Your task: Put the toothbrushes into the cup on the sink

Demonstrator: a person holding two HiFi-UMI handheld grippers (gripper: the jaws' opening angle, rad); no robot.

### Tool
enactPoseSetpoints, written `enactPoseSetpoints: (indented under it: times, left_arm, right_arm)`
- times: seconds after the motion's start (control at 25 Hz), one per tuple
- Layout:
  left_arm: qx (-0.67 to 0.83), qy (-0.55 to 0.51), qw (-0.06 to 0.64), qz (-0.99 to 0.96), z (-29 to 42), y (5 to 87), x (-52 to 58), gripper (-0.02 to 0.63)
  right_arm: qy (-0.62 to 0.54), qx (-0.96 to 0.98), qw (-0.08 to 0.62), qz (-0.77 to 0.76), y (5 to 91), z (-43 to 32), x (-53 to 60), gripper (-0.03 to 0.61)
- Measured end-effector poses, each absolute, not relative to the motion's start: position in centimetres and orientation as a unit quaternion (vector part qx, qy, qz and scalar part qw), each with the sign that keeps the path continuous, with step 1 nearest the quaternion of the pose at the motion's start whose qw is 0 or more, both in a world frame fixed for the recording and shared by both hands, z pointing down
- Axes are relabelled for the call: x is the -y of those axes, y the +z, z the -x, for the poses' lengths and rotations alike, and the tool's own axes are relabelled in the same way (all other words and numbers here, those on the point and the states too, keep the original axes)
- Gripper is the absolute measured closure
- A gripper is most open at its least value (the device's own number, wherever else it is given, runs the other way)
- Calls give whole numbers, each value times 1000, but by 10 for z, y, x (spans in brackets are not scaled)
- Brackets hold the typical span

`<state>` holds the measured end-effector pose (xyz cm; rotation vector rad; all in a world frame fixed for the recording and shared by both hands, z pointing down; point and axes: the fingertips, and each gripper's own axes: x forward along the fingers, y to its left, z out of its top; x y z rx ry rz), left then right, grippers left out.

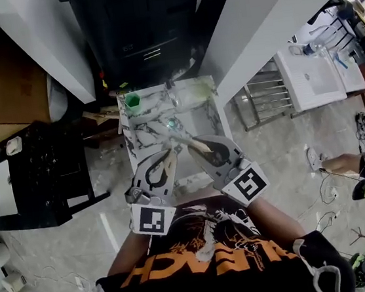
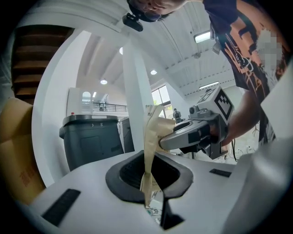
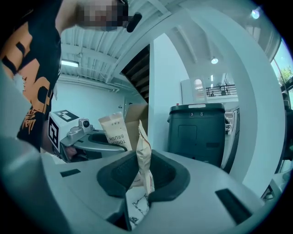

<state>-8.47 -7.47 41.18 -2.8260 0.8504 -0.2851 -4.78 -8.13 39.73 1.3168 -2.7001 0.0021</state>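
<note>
toothbrush wrapper (image 2: 151, 137), a beige paper sleeve, stands upright between the jaws of the left gripper (image 2: 153, 199), and we see those jaws pressed together on its lower end. higher up the sleeve, the tips of the right gripper (image 2: 162, 140) meet it from the side. in the right gripper view that gripper's own jaws are clamped on a thin beige fold of paper that rises edge-on out of the gap. beside it the left gripper holds a flat beige piece printed "tooth brush". we cannot tell whether these are two ends of one wrapper or two separate pieces.

from the head view we find both grippers tilted toward each other, tip to tip, with beige paper showing at each tip. they hang over the near part of a marble worktop (image 1: 138, 133). the wrapper is held in the air there, not resting on the stone. a green cup (image 1: 133, 102) stands at the far left corner of the worktop, well apart from the jaws.

behind each gripper sits its marker cube, and behind those we see the person's forearms and a black shirt (image 1: 209, 258) with orange print. a dark grey bin (image 2: 89, 141) stands beyond the worktop next to a white column (image 2: 135, 105). a cardboard box (image 1: 2, 78) sits off to the left, and glossy floor tiles (image 1: 114, 236) surround the worktop.
</note>
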Motion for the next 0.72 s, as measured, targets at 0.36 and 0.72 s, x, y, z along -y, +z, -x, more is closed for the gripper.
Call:
enactPoseSetpoints:
  times: [0.36,0.72]
  left_arm:
    - [-301,-81,65,948,81,416,108,563]
    - [-315,-73,36,946,49,427,131,563]
  right_arm:
    - [0,899,75,-431,400,42,100,495]
    - [-4,899,65,-433,394,8,116,495]
